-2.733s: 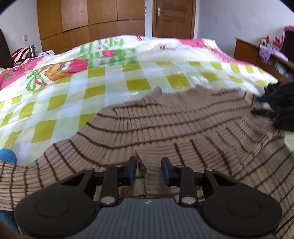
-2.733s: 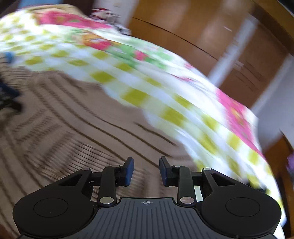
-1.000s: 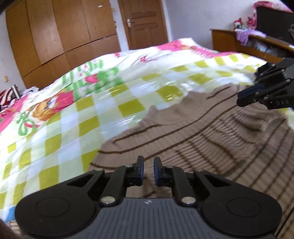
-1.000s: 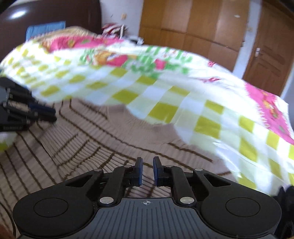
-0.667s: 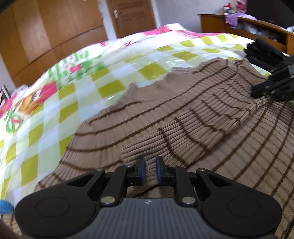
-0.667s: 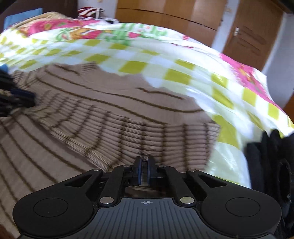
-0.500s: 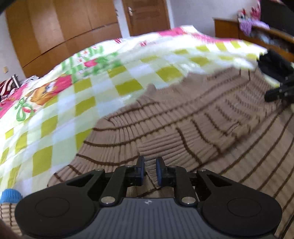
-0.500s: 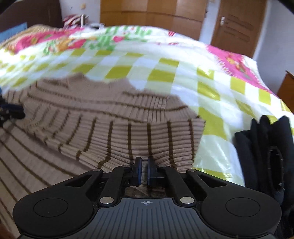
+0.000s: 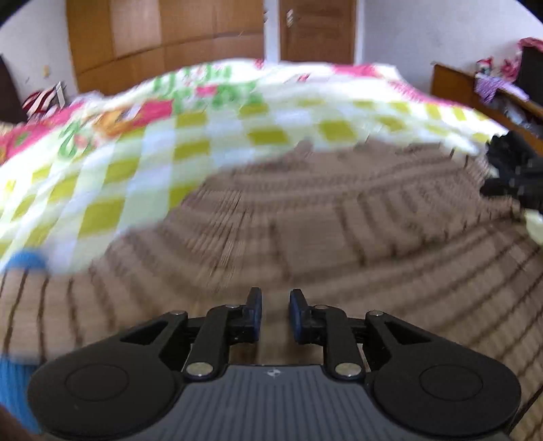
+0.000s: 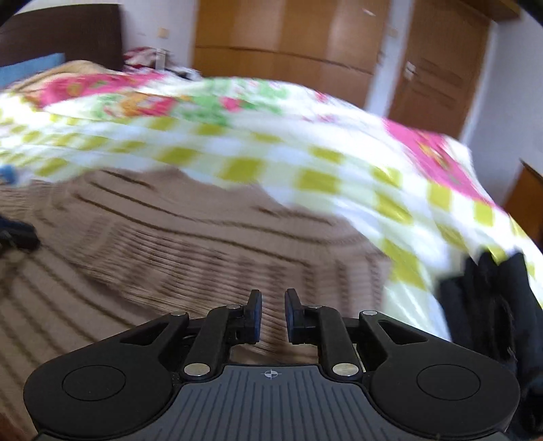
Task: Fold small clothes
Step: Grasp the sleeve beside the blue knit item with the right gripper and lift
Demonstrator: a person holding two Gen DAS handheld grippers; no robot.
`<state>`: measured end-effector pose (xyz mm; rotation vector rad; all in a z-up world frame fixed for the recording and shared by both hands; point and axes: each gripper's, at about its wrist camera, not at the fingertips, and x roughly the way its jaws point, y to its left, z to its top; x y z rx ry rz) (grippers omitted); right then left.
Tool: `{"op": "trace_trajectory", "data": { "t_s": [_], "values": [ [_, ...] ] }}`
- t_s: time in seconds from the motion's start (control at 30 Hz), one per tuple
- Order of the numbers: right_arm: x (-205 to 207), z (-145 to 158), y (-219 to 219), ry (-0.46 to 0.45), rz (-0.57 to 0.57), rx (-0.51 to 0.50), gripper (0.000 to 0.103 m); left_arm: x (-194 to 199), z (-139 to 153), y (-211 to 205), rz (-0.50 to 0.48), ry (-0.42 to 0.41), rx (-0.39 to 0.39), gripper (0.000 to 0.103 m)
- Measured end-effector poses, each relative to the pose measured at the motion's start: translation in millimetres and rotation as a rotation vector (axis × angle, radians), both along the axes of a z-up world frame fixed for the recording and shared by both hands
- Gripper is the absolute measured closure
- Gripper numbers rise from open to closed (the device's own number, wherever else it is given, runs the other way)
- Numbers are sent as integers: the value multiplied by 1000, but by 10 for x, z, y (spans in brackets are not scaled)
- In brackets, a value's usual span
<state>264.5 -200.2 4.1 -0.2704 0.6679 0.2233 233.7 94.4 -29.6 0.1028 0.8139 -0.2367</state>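
While both tongs, left and right, are being opened with nothing clamped, the striped sweater is seen just ahead on the bed, partly folded; further folds are judged outstanding.

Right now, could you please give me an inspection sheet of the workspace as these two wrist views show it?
Surface: bed under a checked quilt, yellow-green and white with pink and green prints.
Job's things: brown striped knit sweater spread on the quilt, a folded layer lying across it; both views blurred.
Clutter: black garment at the sweater's right; something blue at its left, kind unclear.
Grippers: left gripper and right gripper both over the sweater, jaws opening, no fabric pinched between them.
Cables: nothing seen.
Surroundings: wooden wardrobe, wooden door, wooden side furniture carrying oddments.
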Motion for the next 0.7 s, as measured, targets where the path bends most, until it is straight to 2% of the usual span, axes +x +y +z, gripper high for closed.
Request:
{"op": "trace_trajectory", "data": {
  "t_s": [0.1, 0.2, 0.27, 0.33, 0.47, 0.7],
  "values": [
    [-9, -22, 336, 26, 78, 13, 85, -181, -54, 124, 31, 14, -26, 67],
    [147, -233, 553, 146, 63, -49, 85, -321, 66, 224, 62, -14, -59, 67],
    [121, -153, 650, 132, 48, -60, 83, -429, 125, 321, 95, -48, -68, 67],
    [22, 10, 790, 100, 90, -19, 83, -522, 147, 433, 134, -62, -91, 67],
    [-21, 269, 1449, 50, 275, 10, 83, -708, 134, 631, 178, -59, -108, 66],
    [-44, 542, 3142, 90, 675, 86, 82, -1022, 130, 1036, 235, -48, -104, 63]
  ]
}}
